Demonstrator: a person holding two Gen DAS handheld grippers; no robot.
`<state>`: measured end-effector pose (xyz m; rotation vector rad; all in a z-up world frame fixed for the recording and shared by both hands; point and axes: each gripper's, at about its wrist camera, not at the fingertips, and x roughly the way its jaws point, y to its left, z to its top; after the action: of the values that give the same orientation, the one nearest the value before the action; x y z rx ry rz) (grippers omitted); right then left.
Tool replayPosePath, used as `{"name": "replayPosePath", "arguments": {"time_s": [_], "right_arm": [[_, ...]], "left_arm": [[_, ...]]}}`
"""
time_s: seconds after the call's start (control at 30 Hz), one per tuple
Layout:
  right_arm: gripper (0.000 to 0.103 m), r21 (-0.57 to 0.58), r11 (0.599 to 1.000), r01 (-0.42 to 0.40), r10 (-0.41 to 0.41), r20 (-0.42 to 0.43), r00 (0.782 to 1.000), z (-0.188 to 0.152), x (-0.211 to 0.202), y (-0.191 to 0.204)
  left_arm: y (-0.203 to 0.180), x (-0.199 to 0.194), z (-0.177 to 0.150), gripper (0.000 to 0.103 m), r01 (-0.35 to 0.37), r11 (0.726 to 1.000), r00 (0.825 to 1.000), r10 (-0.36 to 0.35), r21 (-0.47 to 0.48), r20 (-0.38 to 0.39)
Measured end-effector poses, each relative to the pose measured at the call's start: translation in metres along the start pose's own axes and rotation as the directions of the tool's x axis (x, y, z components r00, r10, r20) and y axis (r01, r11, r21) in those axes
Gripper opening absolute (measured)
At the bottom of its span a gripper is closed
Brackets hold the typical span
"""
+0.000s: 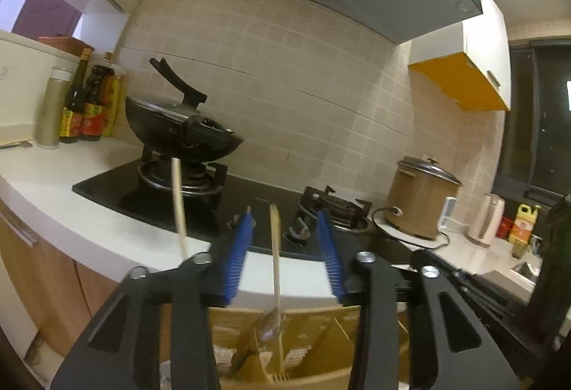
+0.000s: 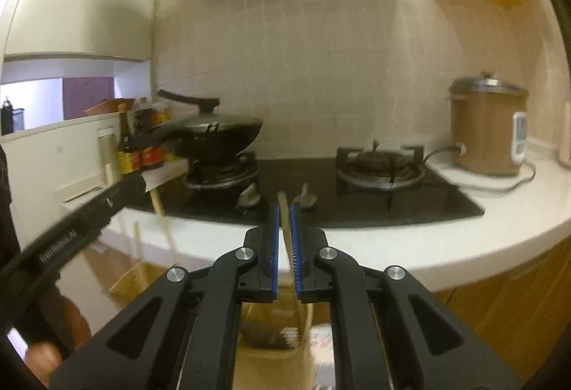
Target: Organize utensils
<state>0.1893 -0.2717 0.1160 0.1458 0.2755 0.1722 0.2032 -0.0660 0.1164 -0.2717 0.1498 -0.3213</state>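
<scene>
Right gripper (image 2: pixel 284 243) pinches a pale wooden utensil handle (image 2: pixel 284 211), its lower end in the yellow slotted plastic utensil holder (image 1: pixel 321 336) below the counter edge. Left gripper (image 1: pixel 285 254) hangs spread wide around that handle (image 1: pixel 274 247) — not touching. Step, prob.: seating the utensil. Next: lower straight, then let go.
</scene>
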Motion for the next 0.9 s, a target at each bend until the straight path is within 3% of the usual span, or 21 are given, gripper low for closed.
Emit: {"name": "replayPosePath", "arguments": {"time_s": [0.13,0.2,0.3,0.47,0.53,0.6,0.73,0.9], "right_arm": [[0.012,0.038,0.999,-0.036,0.038,-0.063,0.997,-0.01,-0.019,-0.002],[0.029,0.071,0.996,-0.058,0.065,-0.092,0.994,-0.014,-0.031,-0.003],[0.046,0.116,0.991,-0.074,0.087,-0.113,0.99,-0.022,-0.053,-0.004],[0.047,0.155,0.985,-0.08,0.104,-0.148,0.984,-0.035,-0.092,0.002],[0.053,0.147,0.986,-0.075,0.096,-0.145,0.985,-0.039,-0.106,0.007],[0.061,0.115,0.992,-0.06,0.076,-0.14,0.987,-0.045,-0.122,0.017],[0.063,0.038,0.998,-0.053,0.058,-0.15,0.987,-0.058,-0.143,0.041],[0.075,-0.017,0.999,-0.032,0.029,-0.13,0.991,-0.081,-0.165,0.064]], "left_arm": [[0.009,-0.033,0.011,0.053,0.052,0.999,0.998,-0.052,-0.003,-0.046],[0.011,-0.052,0.014,0.055,0.059,0.998,0.997,-0.059,0.009,-0.046],[0.014,-0.078,0.015,0.062,0.069,0.998,0.996,-0.068,0.013,-0.065],[0.02,-0.119,0.01,0.069,0.055,0.998,0.994,-0.054,0.006,-0.099],[0.019,-0.137,0.003,0.071,0.028,0.999,0.994,-0.023,0.043,-0.107],[0.019,-0.152,-0.006,0.072,0.011,0.998,0.993,-0.004,0.063,-0.118],[0.021,-0.174,-0.021,0.072,0.027,0.998,0.988,-0.019,0.051,-0.156],[0.018,-0.193,-0.049,0.074,0.03,0.998,0.979,-0.02,0.046,-0.201]]}}
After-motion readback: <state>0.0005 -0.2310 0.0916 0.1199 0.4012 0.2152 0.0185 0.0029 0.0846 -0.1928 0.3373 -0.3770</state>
